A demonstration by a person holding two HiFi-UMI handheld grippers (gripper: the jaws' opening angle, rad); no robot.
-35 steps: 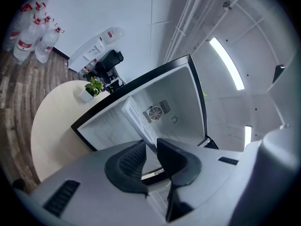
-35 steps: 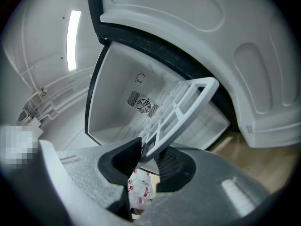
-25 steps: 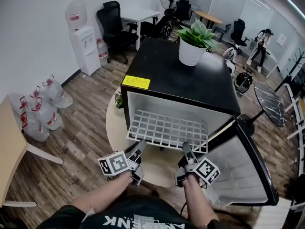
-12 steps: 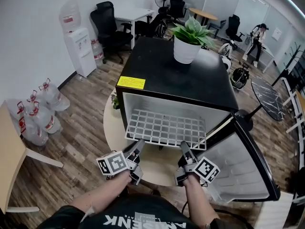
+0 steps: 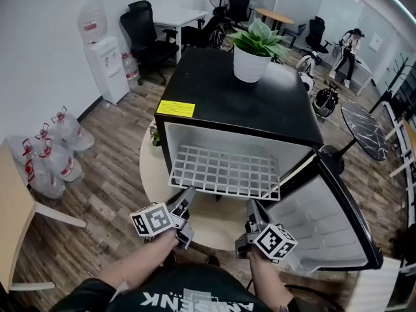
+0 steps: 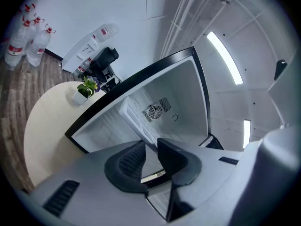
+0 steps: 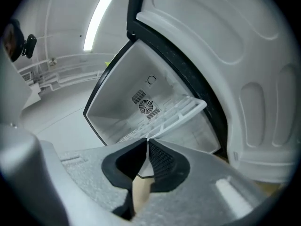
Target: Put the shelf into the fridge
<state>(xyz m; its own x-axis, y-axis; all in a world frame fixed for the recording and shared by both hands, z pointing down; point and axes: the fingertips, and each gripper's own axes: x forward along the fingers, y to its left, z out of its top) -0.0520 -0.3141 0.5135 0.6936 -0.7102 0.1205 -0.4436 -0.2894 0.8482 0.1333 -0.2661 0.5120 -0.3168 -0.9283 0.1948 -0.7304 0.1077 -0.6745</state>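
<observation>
The black fridge [image 5: 240, 96] stands open, its door [image 5: 325, 233] swung out to the right. A white wire shelf [image 5: 224, 173] lies level in the compartment, with its front part sticking out of the opening. My left gripper [image 5: 188, 195] is at the shelf's front edge near the left; in the left gripper view its jaws [image 6: 150, 147] stand slightly open with nothing between them. My right gripper [image 5: 251, 207] is just before the front edge on the right. In its own view this gripper [image 7: 147, 145] is shut, and the shelf [image 7: 174, 114] lies just beyond its tips.
A potted plant [image 5: 253, 51] stands on the fridge top. The fridge rests on a round pale table [image 5: 153, 174]. A wooden table [image 5: 13, 207] is at the left, with water bottles [image 5: 55, 151] and a water dispenser [image 5: 101, 51] along the wall. Office chairs and a person are far behind.
The shelf sits slightly further into the fridge. My right gripper has drawn back a little toward me; the left gripper has barely moved.
</observation>
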